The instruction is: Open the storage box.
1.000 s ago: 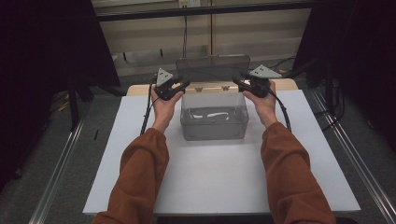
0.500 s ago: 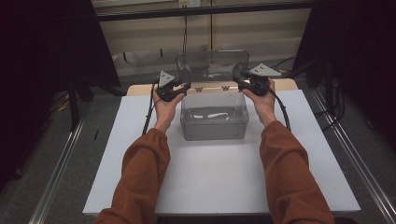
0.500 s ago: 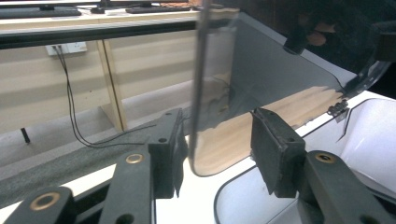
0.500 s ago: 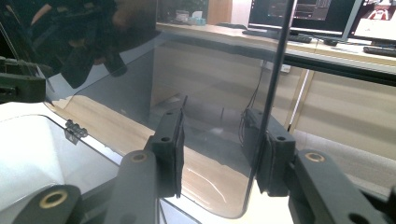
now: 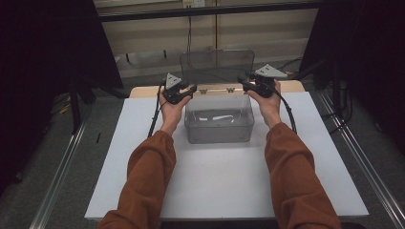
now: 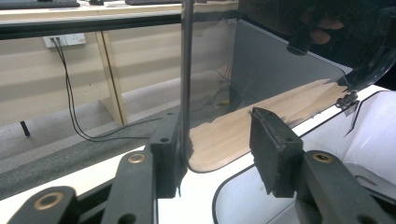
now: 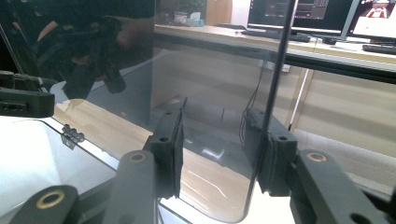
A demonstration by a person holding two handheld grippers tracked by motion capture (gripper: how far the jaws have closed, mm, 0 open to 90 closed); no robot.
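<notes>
Left hand-held gripper (image 6: 219, 154): jaws just moved, gaping; lid (image 5: 217, 67) edge against 1 pad.
Right hand-held gripper (image 7: 219, 154): gaping, likewise.
Lid: upright between both, long axis left-right.

A white table (image 5: 143, 162) stands on grey floor (image 5: 43, 157); beige wall panels (image 5: 248, 33) cross the frame's top, dark curtains (image 5: 43, 47) flanking.

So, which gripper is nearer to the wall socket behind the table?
Left. The left gripper, its jaws just closing further around the lid's edge, sits almost straight below the wall socket in the high view; the right gripper is at the lid's other edge.
</notes>
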